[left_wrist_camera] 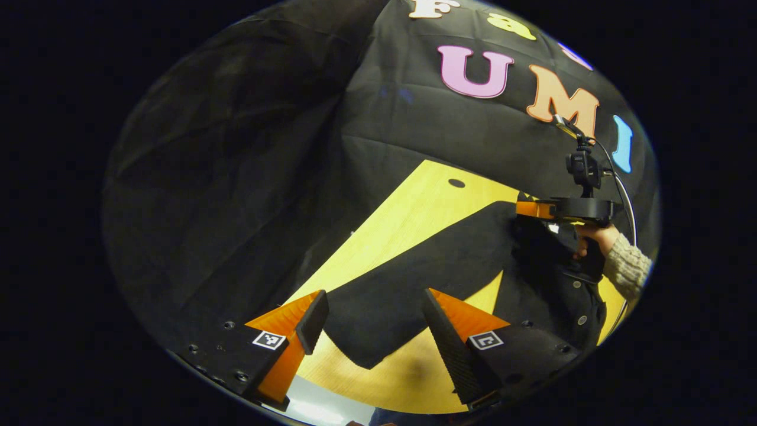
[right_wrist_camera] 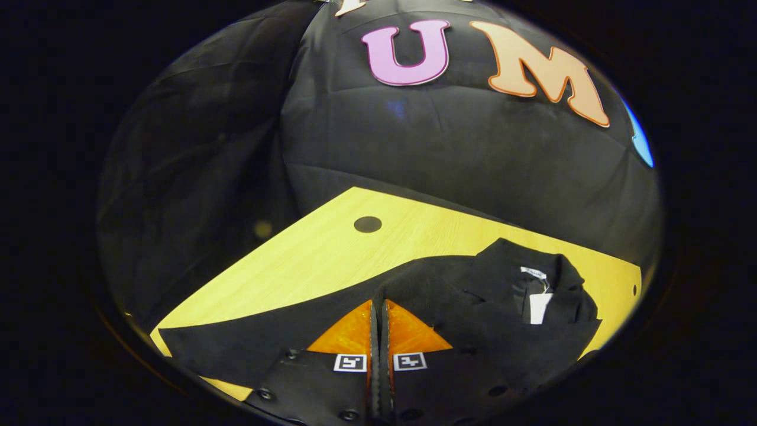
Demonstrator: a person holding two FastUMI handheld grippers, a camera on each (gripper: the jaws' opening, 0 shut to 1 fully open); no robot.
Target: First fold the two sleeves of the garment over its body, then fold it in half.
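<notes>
A black garment point(right_wrist_camera: 473, 296) lies spread on the yellow wooden table point(right_wrist_camera: 331, 254), its collar with a white tag point(right_wrist_camera: 538, 306) to the right. My right gripper point(right_wrist_camera: 378, 303) is shut, its tips pinching the fabric near the shoulder. In the left gripper view that gripper point(left_wrist_camera: 519, 208) is farther off, held by a hand point(left_wrist_camera: 594, 236) above the garment's body point(left_wrist_camera: 562, 296). One sleeve point(left_wrist_camera: 408, 278) stretches from there toward my left gripper point(left_wrist_camera: 375, 310), which is open. The sleeve's end lies in line with the gap between its fingers, on the table below them.
The table point(left_wrist_camera: 408, 219) has a round dark hole point(left_wrist_camera: 456, 183) near its far edge, also seen as the hole point(right_wrist_camera: 367, 224) in the right gripper view. Black cloth walls close off the back and left. A knit sleeve point(left_wrist_camera: 627, 266) covers the person's wrist.
</notes>
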